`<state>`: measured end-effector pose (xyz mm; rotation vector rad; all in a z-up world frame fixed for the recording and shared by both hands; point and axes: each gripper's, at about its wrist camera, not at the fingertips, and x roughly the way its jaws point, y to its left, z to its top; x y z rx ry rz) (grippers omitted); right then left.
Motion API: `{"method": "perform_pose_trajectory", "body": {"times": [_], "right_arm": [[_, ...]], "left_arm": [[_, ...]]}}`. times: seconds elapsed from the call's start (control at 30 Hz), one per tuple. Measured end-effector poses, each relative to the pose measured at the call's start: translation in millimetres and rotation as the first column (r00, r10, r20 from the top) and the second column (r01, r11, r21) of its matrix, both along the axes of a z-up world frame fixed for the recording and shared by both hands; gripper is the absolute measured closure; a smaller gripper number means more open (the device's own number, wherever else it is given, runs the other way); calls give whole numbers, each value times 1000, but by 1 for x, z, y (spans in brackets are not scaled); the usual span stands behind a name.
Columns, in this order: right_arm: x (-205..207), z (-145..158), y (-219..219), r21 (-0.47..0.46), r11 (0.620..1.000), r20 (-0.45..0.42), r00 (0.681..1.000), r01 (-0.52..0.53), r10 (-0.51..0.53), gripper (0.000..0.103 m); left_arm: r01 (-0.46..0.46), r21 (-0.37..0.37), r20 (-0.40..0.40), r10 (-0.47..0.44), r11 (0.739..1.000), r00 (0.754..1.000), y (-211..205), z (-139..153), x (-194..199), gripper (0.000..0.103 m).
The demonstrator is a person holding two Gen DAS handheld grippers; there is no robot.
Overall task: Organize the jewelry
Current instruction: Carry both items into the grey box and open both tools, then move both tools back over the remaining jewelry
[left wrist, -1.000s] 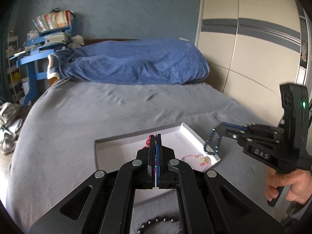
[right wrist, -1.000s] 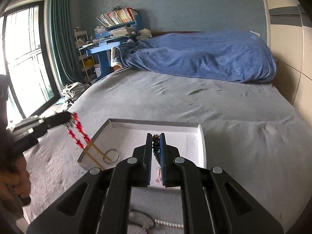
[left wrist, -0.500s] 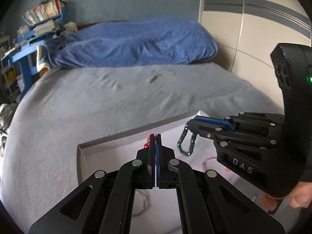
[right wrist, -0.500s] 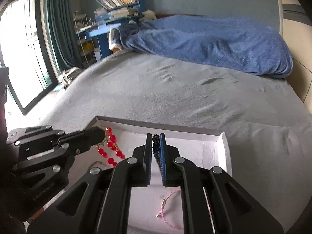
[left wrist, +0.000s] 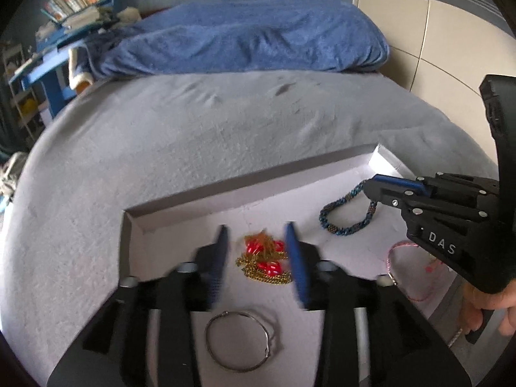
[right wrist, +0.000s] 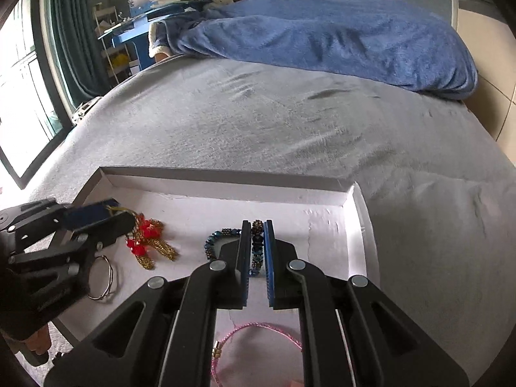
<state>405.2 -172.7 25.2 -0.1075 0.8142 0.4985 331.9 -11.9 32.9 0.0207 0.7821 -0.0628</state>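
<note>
Grey bedding (left wrist: 200, 135) carries the white tray (left wrist: 225, 180) that both of my grippers reach into. My left gripper (left wrist: 256, 258) is spreading its jaws, and the red and gold necklace (left wrist: 264, 262) lies loose on the tray floor between them, with a silver bangle (left wrist: 240, 340) nearer me, below the jaws. My right gripper (right wrist: 257, 251) is clenched on the blue beaded bracelet (right wrist: 222, 238), whose loop trails to the left of its jaws, and a pink cord bracelet (right wrist: 254, 332) lies beneath them.
</note>
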Motion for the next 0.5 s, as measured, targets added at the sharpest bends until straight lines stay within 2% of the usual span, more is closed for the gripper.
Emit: {"method": "perform_pose_trajectory", "body": {"times": [0.1,0.13,0.17,0.2,0.33,0.5], "right_arm": [[-5,5,-3,12,1000,12,1000,0,0,90],[-9,8,-5,19,1000,23,1000,-2,2,82],[-10,10,-7,22,1000,29,1000,-2,1,73],[-15,14,-9,30,1000,40,999,-3,2,71],[-31,23,-20,61,998,63,998,-2,-2,68],[-54,29,-37,87,996,77,997,14,-21,61]], "left_arm": [[-3,22,35,2,1000,999,-2,9,-9,31],[-4,27,46,3,1000,999,-2,12,-11,26],[-4,29,57,3,1000,998,-3,15,-14,25],[-4,31,64,2,1000,998,-3,18,-17,22],[-12,32,91,9,999,996,-1,28,-34,16],[-35,-1,114,35,999,993,6,33,-61,12]]}}
